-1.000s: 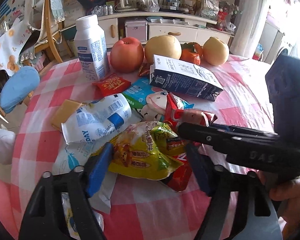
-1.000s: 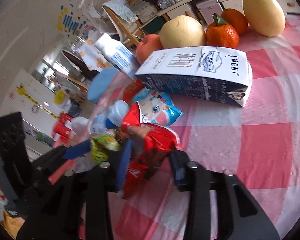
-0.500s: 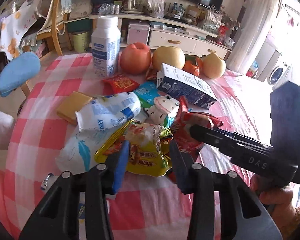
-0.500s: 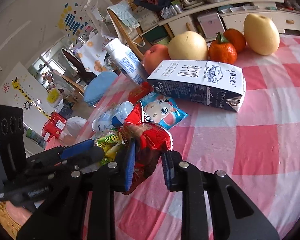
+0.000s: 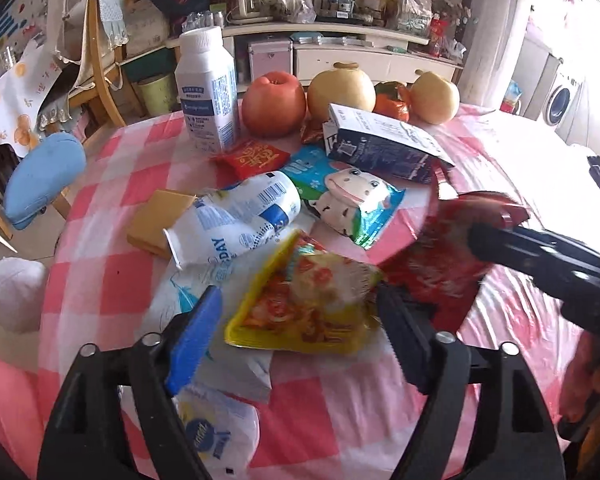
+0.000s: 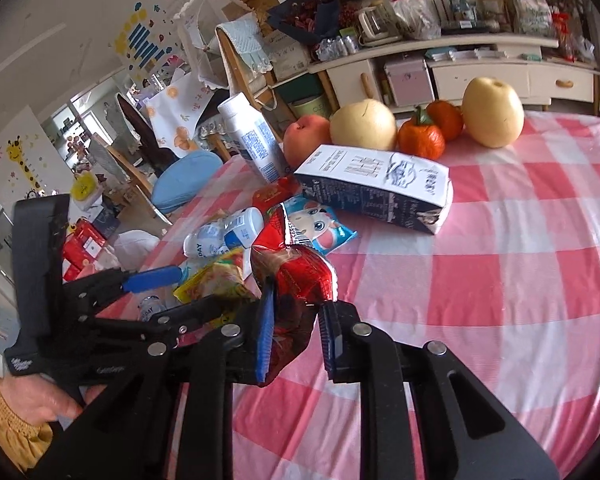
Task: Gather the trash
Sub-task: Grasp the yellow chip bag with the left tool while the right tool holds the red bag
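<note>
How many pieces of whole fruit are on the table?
5: a red apple, a pear beside it, two oranges, then another pear. More may be hidden behind the carton.

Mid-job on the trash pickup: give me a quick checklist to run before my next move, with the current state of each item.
1. Right gripper closed on the red snack wrapper: ok; jaws have just been closing, pads pinch it.
2. Red wrapper clear of the tablecloth: cannot tell; lower end hidden by the jaws.
3. Left gripper released: ok; jaws have just been opening and now stand wide, pressing nothing.
4. Yellow snack wrapper secured: not ok; it lies loose between the open left jaws.
5. Milk carton and fruit out of the way: ok; they sit farther back.
6. Trash bin visible: not ok; none in either view.
</note>
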{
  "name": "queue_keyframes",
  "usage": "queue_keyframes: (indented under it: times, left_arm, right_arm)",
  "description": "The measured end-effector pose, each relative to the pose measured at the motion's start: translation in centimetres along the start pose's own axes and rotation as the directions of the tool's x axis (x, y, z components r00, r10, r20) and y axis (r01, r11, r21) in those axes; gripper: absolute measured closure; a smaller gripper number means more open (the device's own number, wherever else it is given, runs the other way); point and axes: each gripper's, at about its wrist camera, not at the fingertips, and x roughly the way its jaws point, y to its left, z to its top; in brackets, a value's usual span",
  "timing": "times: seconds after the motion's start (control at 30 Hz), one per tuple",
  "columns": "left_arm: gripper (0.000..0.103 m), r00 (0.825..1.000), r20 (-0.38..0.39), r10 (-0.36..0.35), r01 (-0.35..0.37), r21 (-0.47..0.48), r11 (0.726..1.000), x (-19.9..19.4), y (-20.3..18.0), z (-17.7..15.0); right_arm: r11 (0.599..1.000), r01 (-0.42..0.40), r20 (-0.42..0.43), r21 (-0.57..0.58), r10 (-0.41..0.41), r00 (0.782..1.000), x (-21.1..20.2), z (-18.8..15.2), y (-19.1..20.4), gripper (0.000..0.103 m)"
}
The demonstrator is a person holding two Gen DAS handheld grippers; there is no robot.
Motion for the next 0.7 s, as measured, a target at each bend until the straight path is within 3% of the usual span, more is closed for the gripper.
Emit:
queue_keyframes:
  times: [0.17,0.37,0.43,0.47,0.5,0.57,0.7]
  left_arm:
    - [0.014,0.999,-0.035,-0.025,0.026,0.027,0.999,2.2,-0.7,0.0]
    - [0.012,0.998,-0.015,-0.057,0.057,0.046,0.997,2.7,-2.1,-0.2]
    - [0.019,0.999,-0.01,-0.052,0.053,0.056,0.997,2.6,-2.4,-0.3]
    - [0.032,0.999,-0.005,-0.041,0.041,0.056,0.998,2.4,-2.4,-0.4]
    - [0.038,0.999,-0.008,-0.054,0.054,0.044,0.998,2.4,-2.3,-0.4]
    - [0.044,0.995,-0.017,-0.098,0.098,-0.008,0.995,2.3,-1.8,-0.7]
    - [0.057,0.995,-0.012,-0.098,0.098,-0.017,0.995,1.5,-2.1,-1.3]
  right_arm:
    - [1.0,0.018,0.015,-0.019,-0.017,1.0,-0.7,0.1,-0.2,0.082]
    - [1.0,0.022,0.02,-0.016,-0.022,1.0,-1.0,0.1,-0.6,0.082]
    - [0.999,0.036,0.025,-0.022,-0.035,0.999,-1.1,0.2,-0.6,0.083]
    - [0.999,0.043,0.029,-0.021,-0.042,0.999,-1.2,0.2,-0.6,0.083]
    - [0.999,0.047,0.032,-0.02,-0.046,0.998,-1.2,0.2,-0.6,0.083]
    - [0.999,0.05,0.038,-0.011,-0.05,0.998,-1.4,0.2,-0.8,0.083]
    - [0.998,0.054,0.054,-0.015,-0.053,0.997,-2.0,-0.1,-0.6,0.083]
